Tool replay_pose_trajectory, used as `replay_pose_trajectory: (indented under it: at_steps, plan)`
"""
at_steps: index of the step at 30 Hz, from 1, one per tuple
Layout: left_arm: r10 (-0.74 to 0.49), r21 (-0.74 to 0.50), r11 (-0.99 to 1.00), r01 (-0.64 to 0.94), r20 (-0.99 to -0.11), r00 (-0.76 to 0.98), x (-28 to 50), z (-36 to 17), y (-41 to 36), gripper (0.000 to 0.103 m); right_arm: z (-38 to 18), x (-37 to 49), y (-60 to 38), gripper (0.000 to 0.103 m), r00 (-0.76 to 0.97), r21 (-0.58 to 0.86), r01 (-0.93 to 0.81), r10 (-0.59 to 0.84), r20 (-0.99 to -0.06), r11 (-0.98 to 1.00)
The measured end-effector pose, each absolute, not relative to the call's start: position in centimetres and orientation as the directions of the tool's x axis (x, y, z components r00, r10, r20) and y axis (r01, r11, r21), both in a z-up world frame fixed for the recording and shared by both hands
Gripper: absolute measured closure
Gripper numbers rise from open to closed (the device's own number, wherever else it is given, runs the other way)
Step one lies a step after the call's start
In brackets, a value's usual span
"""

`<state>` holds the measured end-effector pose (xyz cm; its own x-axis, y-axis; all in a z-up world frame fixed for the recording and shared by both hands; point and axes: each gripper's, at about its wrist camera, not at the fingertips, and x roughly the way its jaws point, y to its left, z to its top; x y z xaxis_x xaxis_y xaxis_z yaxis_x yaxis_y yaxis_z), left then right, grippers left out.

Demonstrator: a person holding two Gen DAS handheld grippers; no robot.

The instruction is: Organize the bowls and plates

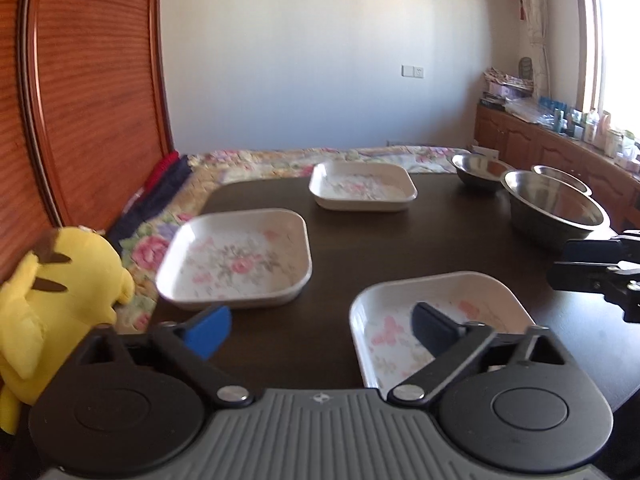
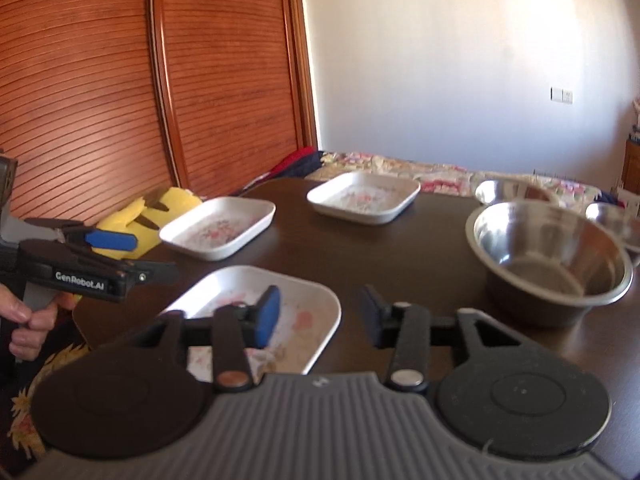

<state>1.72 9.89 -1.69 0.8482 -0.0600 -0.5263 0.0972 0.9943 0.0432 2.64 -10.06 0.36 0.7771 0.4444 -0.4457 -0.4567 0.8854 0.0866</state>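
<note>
Here, left tool [image 1: 320,330]: jaws spread wide, holding nothing, hovering over the dark brown wooden counter [image 1: 332,240]; its right finger sits above the nearest white square floral plate [image 1: 460,312].
Right tool [image 2: 318,316]: jaws apart, empty, poised above the counter between the nearest plate [image 2: 304,320] and the large stainless steel bowl [image 2: 548,256].
Other plates: a second white square floral plate [image 1: 236,256] lies left of centre; a third white floral plate [image 1: 362,186] lies near the far edge, all well apart.
Bowls: the large one [image 1: 556,208] stands at right, two smaller steel bowls [image 1: 478,168] behind it.
Beside counter: yellow plush toy [image 1: 60,296] on a floral bedspread [image 1: 280,158].
</note>
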Motion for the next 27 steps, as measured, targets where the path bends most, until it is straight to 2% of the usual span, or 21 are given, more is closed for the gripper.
replay_pose_trajectory:
  at_steps: [2, 3, 8, 10, 16, 27]
  plan:
    - [-0.042, 0.056, 0.995, 0.084, -0.521, 0.853, 1.9, -1.5, 9.8, 0.000, 0.6, 2.7, -9.9, 0.039, 0.786, 0.077, -0.455, 0.440, -0.435, 0.887]
    - [-0.036, 0.058, 0.995, 0.078, -0.522, 0.852, 2.0, -1.4, 9.8, 0.000, 0.6, 2.7, -9.8, 0.037, 0.789, 0.071, -0.454, 0.438, -0.431, 0.888]
    - [-0.036, 0.028, 0.998, 0.059, -0.516, 0.856, 2.0, -1.0, 10.2, 0.000, 1.0, 2.9, -9.9, 0.006, 0.804, 0.063, -0.444, 0.429, -0.413, 0.894]
    - [-0.038, 0.020, 0.998, 0.057, -0.524, 0.851, 2.1, -1.0, 10.2, 0.000, 1.1, 2.9, -9.9, 0.000, 0.809, 0.061, -0.440, 0.426, -0.405, 0.896]
    - [0.003, 0.069, 0.997, 0.040, -0.538, 0.843, 2.0, -0.9, 9.8, 0.000, 1.1, 3.2, -9.8, 0.000, 0.811, 0.055, -0.435, 0.417, -0.410, 0.899]
    - [-0.001, 0.060, 0.998, 0.036, -0.507, 0.862, 1.0, 0.4, 10.9, 0.000, 1.8, 3.9, -8.9, 0.000, 0.804, 0.050, -0.453, 0.432, -0.409, 0.890]
